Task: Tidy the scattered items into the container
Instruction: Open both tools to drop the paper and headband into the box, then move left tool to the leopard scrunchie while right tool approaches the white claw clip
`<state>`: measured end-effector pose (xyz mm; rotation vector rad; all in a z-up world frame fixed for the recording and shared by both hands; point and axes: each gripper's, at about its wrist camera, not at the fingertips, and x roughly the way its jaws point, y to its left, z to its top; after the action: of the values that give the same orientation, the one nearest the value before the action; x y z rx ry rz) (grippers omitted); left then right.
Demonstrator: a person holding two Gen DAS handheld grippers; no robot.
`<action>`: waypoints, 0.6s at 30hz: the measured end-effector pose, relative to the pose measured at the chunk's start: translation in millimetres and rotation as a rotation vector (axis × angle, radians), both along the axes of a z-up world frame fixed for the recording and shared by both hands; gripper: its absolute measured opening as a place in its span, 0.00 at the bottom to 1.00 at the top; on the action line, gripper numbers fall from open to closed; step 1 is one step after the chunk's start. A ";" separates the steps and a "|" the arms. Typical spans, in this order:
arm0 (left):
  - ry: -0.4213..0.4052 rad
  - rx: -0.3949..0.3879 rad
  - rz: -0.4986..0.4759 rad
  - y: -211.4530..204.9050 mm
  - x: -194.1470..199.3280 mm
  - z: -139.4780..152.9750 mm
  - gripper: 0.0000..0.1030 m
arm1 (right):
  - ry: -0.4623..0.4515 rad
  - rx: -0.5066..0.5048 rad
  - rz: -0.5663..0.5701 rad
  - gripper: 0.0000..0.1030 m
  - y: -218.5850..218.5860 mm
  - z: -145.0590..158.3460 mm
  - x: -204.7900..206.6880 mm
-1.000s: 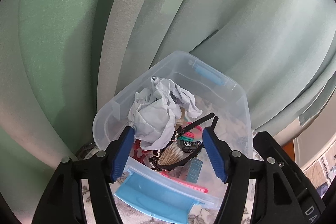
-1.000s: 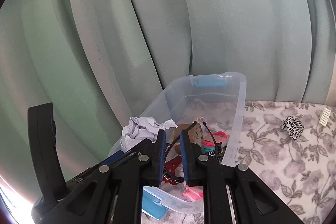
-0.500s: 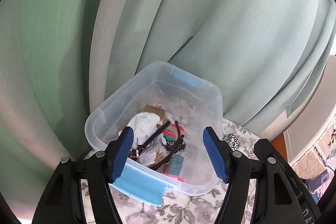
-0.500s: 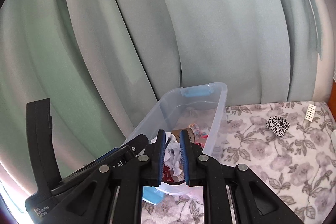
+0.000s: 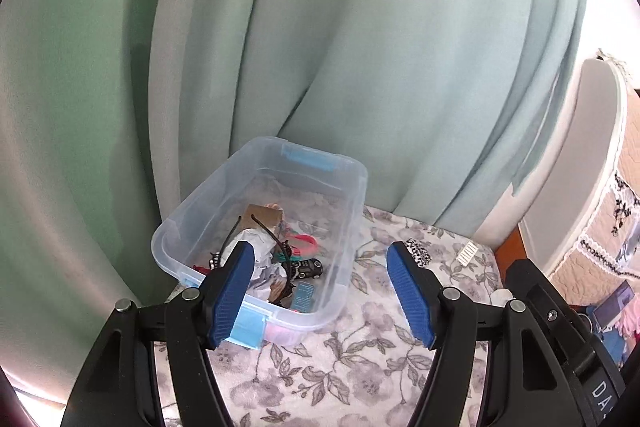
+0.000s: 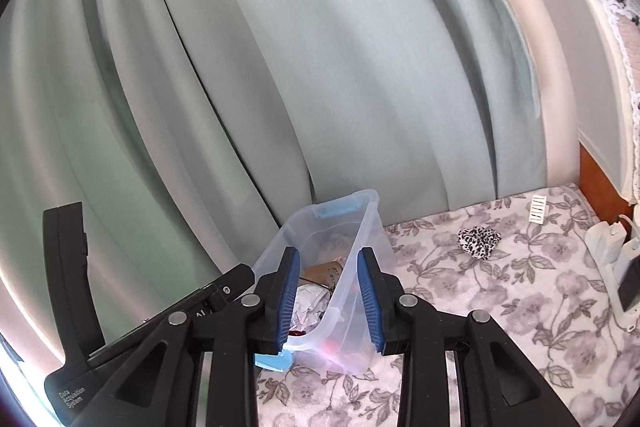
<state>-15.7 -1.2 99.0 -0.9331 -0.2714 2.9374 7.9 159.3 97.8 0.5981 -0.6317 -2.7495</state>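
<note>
Clear plastic forms the bin (image 5: 352,227), which sits on a floral cloth (image 5: 340,367) against a pale green curtain (image 5: 360,47), with blue latches at its near and far ends. In the left wrist view the bin lies at about 11 o'clock from the left hand-held gripper (image 5: 320,291), whose blue pads stand wide apart with nothing between them. Inside the bin are crumpled white paper (image 5: 260,239), black glasses (image 5: 276,239), a brown card (image 5: 264,215) and pink and teal bands (image 5: 304,243). To the right of the bin, at about 1 o'clock from that gripper, a black-and-white scrunchie (image 5: 418,251) lies on the cloth, and a small white comb (image 5: 467,253) lies further right.

In the right wrist view the right hand-held gripper (image 6: 329,299) has just been opening; its jaws stand partly apart and hold nothing, with the bin's near corner seen behind the gap. The scrunchie (image 6: 479,241) lies at about 2 o'clock, the comb (image 6: 537,209) beyond it, and white chargers (image 6: 612,247) at the far right edge.
</note>
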 end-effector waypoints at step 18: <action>-0.016 -0.168 -0.211 106.0 28.0 -12.3 0.68 | -0.033 -0.085 -0.174 0.58 87.4 -17.8 51.0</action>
<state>12.3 104.8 86.7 -0.9404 0.0713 2.7908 58.9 246.7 80.1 0.5959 -0.8415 -2.8597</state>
